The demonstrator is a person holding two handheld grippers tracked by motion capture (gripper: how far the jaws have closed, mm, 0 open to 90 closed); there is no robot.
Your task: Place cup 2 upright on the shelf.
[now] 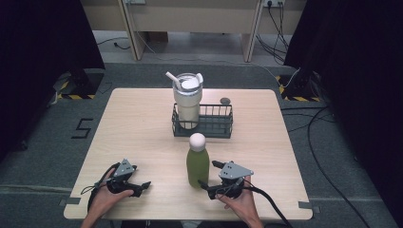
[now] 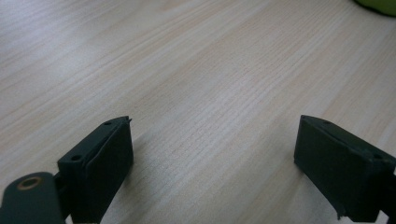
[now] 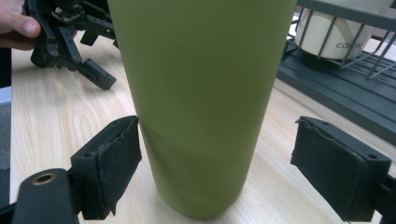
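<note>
Right gripper: sitting just in front of the green bottle, jaws spread either side of its base, left pad close, right pad apart.
Left gripper: resting left of the bottle, jaws spread over bare bench.
Green bottle: standing upright on the bench.
Wire basket: sitting behind the bottle, holding a white tumbler.

Green bottle cut off at the top edge of the right gripper view, cap and shoulder out of frame; a green sliver of it clipped at the upper right corner of the left gripper view. White tumbler in the wire basket cut at the upper right, lettering too cropped to read. Small dark round thing behind the basket in the high view too small to tell. Forearms cut by the bottom edge there.
</note>
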